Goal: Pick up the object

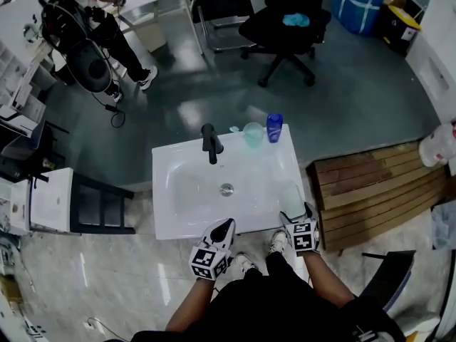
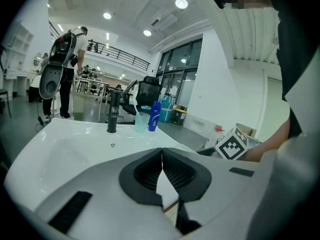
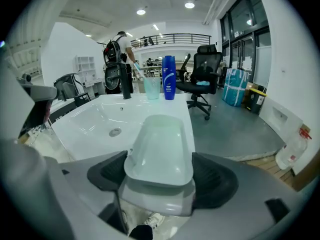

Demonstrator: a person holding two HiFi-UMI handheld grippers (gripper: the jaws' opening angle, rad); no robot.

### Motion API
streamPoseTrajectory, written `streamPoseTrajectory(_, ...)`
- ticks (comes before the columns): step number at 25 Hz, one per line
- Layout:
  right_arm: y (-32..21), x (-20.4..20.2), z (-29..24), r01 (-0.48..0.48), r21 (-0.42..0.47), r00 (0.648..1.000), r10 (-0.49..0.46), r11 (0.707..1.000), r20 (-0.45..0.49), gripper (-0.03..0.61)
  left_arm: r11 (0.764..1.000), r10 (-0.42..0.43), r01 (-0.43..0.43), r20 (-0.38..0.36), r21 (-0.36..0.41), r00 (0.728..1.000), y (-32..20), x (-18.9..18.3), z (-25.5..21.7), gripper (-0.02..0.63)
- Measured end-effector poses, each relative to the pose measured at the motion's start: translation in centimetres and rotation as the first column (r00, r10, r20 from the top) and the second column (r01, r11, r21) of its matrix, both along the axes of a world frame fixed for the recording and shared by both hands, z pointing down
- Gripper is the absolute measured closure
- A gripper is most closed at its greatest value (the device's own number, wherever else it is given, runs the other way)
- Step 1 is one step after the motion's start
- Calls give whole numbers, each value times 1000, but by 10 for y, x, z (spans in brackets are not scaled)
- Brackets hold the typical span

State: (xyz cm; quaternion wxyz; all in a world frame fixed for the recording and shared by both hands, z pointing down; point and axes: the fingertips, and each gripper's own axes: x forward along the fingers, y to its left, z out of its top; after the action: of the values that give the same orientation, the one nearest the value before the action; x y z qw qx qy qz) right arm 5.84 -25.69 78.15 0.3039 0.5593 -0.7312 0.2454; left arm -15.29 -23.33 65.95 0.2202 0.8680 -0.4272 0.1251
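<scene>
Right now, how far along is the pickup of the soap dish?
Done: the right gripper is lined up, open, with the pale green soap dish between its jaws. In hand: nothing yet; the dish sits on the rim of the sink, ungripped. Remaining: close and lift. The left gripper is shut, empty.

The scene is taken from overhead by the head camera, which is aimed steeply down at the white washbasin (image 1: 185,191), with the left gripper (image 1: 226,224) and the right gripper (image 1: 296,214) seen at its near rim. The left gripper view is taken low and close at that rim and is faced across the bowl. The right gripper view is taken from the near right corner and is directed along the right rim. The faucet (image 1: 210,142), cup (image 1: 253,134) and blue bottle (image 1: 274,127) at the far edge are shared by all three views, as is the office chair (image 1: 274,30) beyond.
</scene>
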Motion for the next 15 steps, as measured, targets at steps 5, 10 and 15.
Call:
streamPoseTrajectory(5,2,-1,-1,3,-14,1000,-3,1000,-4,179,1000,-3,3,-2,2,1000,-1,-1,-1,593)
streamPoseTrajectory(10,3,-3,-4,5,-19,1000,-5,1000,2,179,1000,-3,3,-4,4,1000,0,0,-2,594)
streamPoseTrajectory(15,2,-2,-5,-2,-9,1000,2,1000,7,183,1000,5,-5,-5,7,1000,2,4,-4,594)
